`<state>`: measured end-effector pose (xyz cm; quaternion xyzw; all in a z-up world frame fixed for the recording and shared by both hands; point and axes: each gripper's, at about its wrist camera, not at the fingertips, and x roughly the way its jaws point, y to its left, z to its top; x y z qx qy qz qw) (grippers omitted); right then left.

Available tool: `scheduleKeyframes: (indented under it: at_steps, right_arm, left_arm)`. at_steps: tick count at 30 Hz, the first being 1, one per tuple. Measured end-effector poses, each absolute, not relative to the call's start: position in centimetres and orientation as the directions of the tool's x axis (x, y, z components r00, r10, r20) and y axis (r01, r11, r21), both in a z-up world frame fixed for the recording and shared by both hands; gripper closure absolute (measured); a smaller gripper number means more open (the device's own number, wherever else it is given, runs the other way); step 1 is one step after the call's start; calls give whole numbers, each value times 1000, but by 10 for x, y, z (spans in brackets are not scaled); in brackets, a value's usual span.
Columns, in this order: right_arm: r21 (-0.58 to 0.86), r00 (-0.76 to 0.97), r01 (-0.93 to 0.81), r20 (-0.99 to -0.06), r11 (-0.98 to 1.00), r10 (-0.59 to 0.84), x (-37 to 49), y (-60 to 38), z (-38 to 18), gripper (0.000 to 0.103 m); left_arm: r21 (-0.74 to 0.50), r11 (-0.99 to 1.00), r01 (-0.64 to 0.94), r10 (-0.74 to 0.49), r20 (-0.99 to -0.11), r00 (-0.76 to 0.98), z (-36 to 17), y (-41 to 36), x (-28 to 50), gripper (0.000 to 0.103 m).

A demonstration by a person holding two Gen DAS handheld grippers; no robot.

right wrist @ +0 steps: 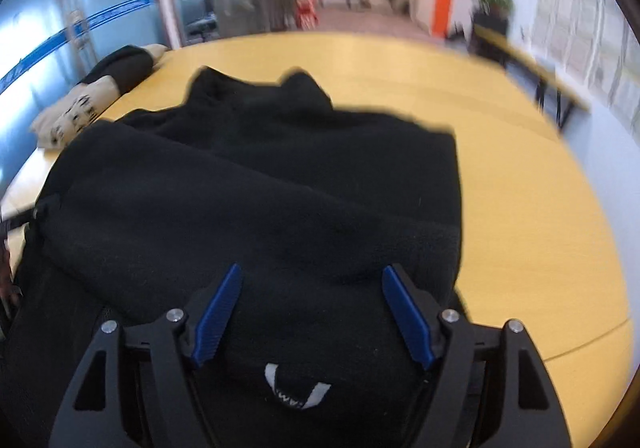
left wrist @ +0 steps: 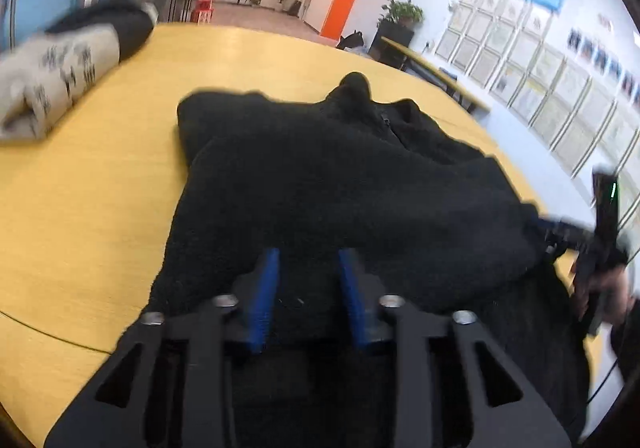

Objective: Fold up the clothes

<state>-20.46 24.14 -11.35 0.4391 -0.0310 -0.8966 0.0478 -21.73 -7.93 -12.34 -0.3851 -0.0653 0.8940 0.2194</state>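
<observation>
A black fleece jacket lies bunched on the yellow table, its zip collar at the far end. My left gripper is open, its blue pads either side of the near hem, over the fabric. My right gripper is open wide over the jacket, with a white label between its fingers. The right gripper also shows at the jacket's right edge in the left wrist view, held by a hand.
A folded beige printed garment and a rolled black one lie at the table's far left; they also show in the right wrist view. A bench and a potted plant stand by the right wall.
</observation>
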Motion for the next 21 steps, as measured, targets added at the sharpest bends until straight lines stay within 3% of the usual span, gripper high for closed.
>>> scheduleKeyframes:
  at_steps: [1, 3, 4, 6, 8, 11, 15, 21]
  right_arm:
    - [106, -629, 67, -767, -992, -125, -206, 241, -108, 26]
    - [98, -655, 90, -744, -991, -133, -209, 236, -101, 20]
    - [105, -632, 79, -764, -991, -131, -213, 237, -108, 15]
    - [135, -559, 36, -819, -990, -132, -218, 242, -132, 17]
    - [120, -601, 35, -791, -992, -117, -199, 242, -128, 26]
    - [190, -702, 65, -689, -980, -180, -149, 254, -91, 25]
    - [227, -788, 128, -567, -965, -238, -57, 277, -37, 20]
    - [62, -789, 134, -597, -989, -144, 89, 334, 20, 20]
  left_arm:
    - [-275, -892, -358, 448, -638, -626, -115, -77, -210, 22]
    - [-232, -901, -367, 426, -638, -642, -111, -71, -203, 2]
    - [-199, -912, -360, 396, -661, -637, -115, -67, -205, 8]
    - [-195, -919, -343, 374, -711, -596, -129, -68, -212, 15]
    - [-215, -918, -332, 383, -696, -607, -119, -76, -204, 16]
    - [-294, -912, -285, 409, -673, -616, -90, -98, -184, 15]
    - [-286, -918, -273, 395, -621, -677, -31, -151, -125, 7]
    - [-168, -970, -178, 244, -633, -735, 37, -258, -6, 0]
